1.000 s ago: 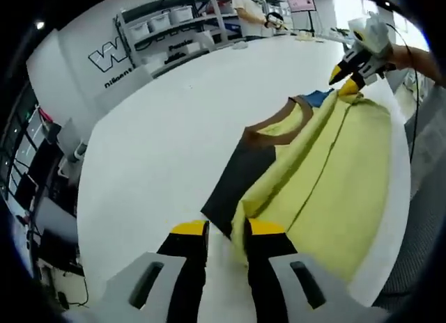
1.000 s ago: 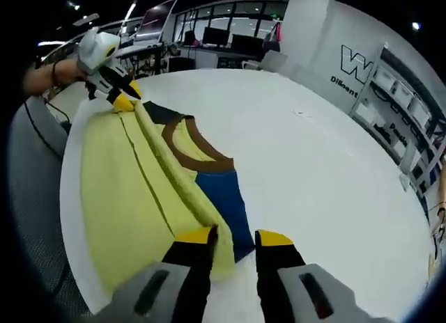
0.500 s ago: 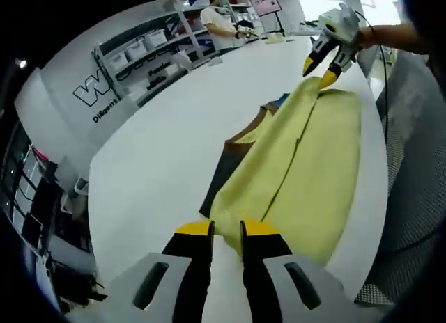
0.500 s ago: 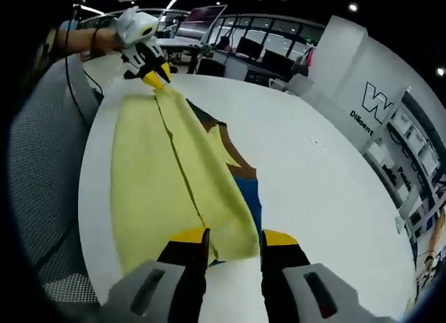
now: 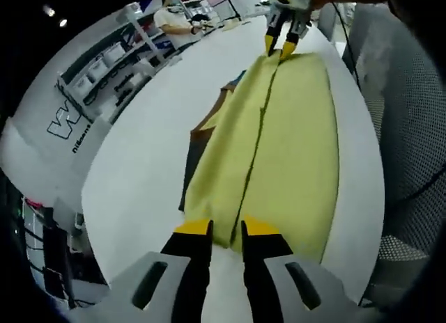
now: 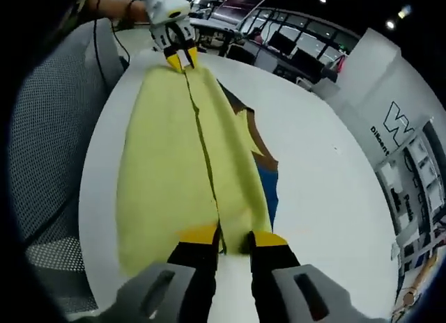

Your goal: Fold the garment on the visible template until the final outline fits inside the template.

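Left gripper view: we see yellow garment [image 5: 286, 142] stretched along white table [image 5: 139, 177] near edge, covering dark template [image 5: 191, 152]. Left gripper [image 5: 226, 232] and right gripper [image 6: 226, 238] each pinch opposite garment ends, jaws nearly closed. Soft, limp fabric; we judge fold-edge corners best hold.

White wall [image 5: 42, 138], left of the left gripper view: a large outlined letter "W", with a smaller dark line below it, too blurred to read. White wall [image 6: 390, 93], upper right of the right gripper view: the same "W" above a line beginning "Dil", cut off.
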